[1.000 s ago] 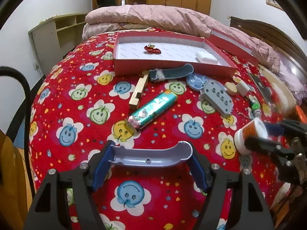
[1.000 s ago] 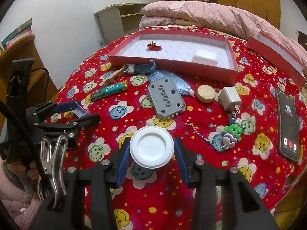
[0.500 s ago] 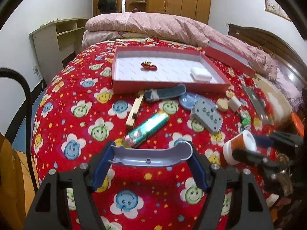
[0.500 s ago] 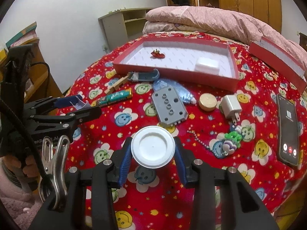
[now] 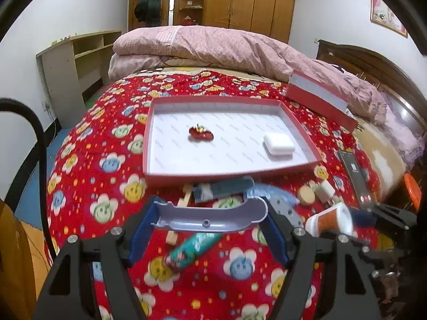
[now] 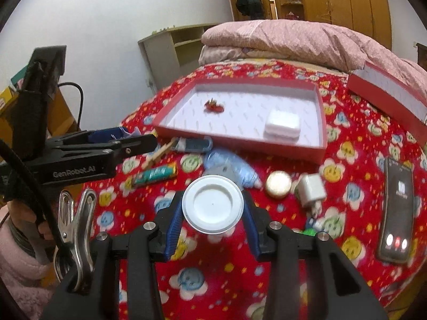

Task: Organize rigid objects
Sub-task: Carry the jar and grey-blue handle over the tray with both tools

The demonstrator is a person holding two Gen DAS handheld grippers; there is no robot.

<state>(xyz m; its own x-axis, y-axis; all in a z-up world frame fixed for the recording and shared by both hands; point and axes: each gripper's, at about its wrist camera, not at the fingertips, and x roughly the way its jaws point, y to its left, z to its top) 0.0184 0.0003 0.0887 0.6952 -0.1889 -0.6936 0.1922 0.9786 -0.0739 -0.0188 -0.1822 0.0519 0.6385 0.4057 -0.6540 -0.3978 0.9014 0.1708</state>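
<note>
Both grippers risen; green tube (image 5: 193,249) blurred, half hidden behind grey handle (image 5: 210,214).

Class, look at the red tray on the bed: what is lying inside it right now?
Inside the red tray lie a small red trinket and a white rectangular case. The rest of its white floor shows bare; only the strip behind the near wall is hidden.

Red smiley-print bed (image 5: 112,160) — open red box (image 5: 149,144), phone (image 6: 397,208), charger (image 6: 311,189), scattered bits.
</note>
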